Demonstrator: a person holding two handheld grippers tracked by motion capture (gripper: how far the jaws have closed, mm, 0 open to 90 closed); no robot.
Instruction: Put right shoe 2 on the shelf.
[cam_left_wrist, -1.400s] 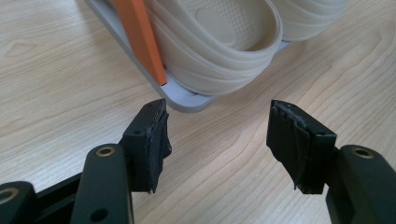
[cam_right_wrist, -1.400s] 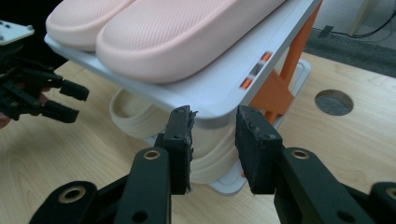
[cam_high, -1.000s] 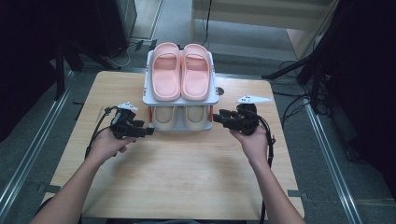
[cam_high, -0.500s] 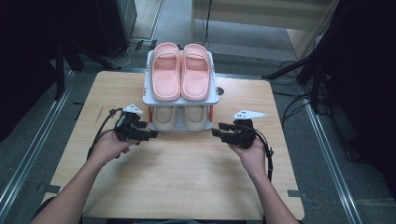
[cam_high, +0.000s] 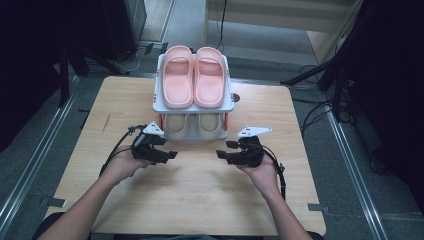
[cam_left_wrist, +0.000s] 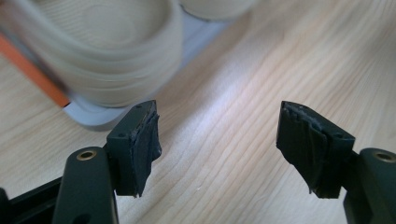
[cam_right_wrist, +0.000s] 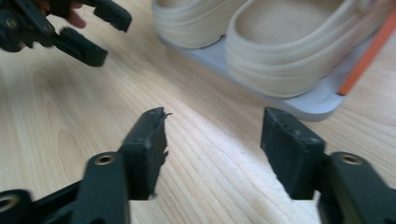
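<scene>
High view: L gripper (cam_high: 172, 155) & R gripper (cam_high: 220, 154), both spread w/ nothing held, sit on table (cam_high: 200, 200) at 6 o'clock of rack (cam_high: 192, 106) w/ pink slippers (cam_high: 194, 76) over beige slippers (cam_high: 194, 125); risk: careless push could shove rack.

The person's forearms are bare, with no sleeves showing in the high view. Each hand carries a black two-jaw tool. The left gripper (cam_high: 172, 155) has a black body, a pale grey three-cornered plate on top and a thin black cable looping off it. The right gripper (cam_high: 220, 153) is built the same, with its own grey plate and black cable. Up close, the jaws are matte black blocks with worn, ragged black pads (cam_left_wrist: 148, 144), each arm showing a brass-coloured screw eyelet (cam_right_wrist: 105, 160).
</scene>
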